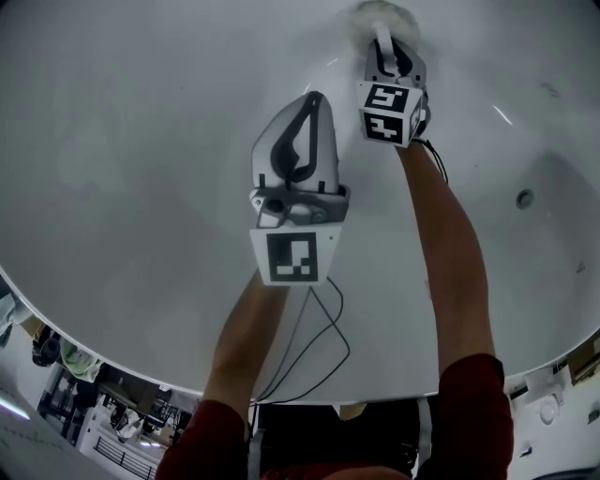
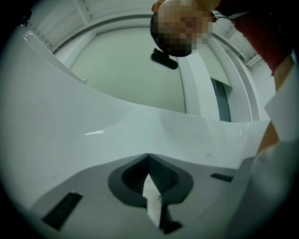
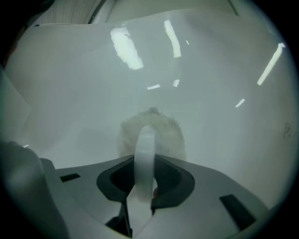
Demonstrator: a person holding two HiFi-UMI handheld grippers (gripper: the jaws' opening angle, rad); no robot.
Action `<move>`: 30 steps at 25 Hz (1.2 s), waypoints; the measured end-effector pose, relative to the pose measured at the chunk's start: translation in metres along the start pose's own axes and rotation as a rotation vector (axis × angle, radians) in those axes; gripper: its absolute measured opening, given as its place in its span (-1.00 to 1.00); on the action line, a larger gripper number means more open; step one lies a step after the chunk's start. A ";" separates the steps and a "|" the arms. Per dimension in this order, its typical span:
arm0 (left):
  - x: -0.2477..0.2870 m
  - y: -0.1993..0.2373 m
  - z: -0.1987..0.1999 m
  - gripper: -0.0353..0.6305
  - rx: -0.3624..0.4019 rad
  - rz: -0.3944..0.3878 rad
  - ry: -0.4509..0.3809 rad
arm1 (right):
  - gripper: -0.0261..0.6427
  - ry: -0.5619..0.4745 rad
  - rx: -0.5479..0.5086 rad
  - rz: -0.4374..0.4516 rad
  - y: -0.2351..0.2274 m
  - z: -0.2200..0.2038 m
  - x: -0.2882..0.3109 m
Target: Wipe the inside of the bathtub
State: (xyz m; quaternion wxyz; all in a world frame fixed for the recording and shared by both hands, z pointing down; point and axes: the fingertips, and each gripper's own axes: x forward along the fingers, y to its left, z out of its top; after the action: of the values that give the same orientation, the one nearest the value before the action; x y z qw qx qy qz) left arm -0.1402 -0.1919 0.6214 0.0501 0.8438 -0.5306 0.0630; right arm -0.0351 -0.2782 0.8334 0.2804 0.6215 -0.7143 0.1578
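The right gripper (image 1: 382,39), at twelve o'clock, clamps the white strap (image 3: 145,154) of a fluffy, pale pad (image 3: 170,135) pressed against the glossy white bathtub (image 1: 141,141). The left gripper (image 1: 310,108), at centre, is closed on nothing.

The white bathtub (image 1: 141,141) bears a pale fluffy pad (image 1: 364,15) against its inner wall, well apart from a small round fitting (image 1: 525,198).

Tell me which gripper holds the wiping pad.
The right gripper, shut on the fluffy white pad against the tub; the left gripper is shut, empty.
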 end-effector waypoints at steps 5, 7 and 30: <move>0.003 -0.005 -0.016 -0.85 0.005 -0.011 0.022 | -0.64 0.006 -0.041 0.023 0.005 -0.005 0.010; 0.007 -0.015 -0.012 -0.85 0.004 -0.014 0.027 | -0.64 0.011 -0.059 0.041 -0.003 -0.004 0.007; 0.067 -0.207 -0.004 -0.85 0.038 -0.206 0.041 | -0.64 0.115 -0.061 -0.035 -0.183 -0.112 -0.065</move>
State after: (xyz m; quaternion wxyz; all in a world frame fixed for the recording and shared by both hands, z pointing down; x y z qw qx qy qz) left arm 0.0746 -0.1617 0.6321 0.0510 0.8932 -0.4387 0.0851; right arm 0.1708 -0.1943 0.8614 0.3422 0.6151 -0.6905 0.1665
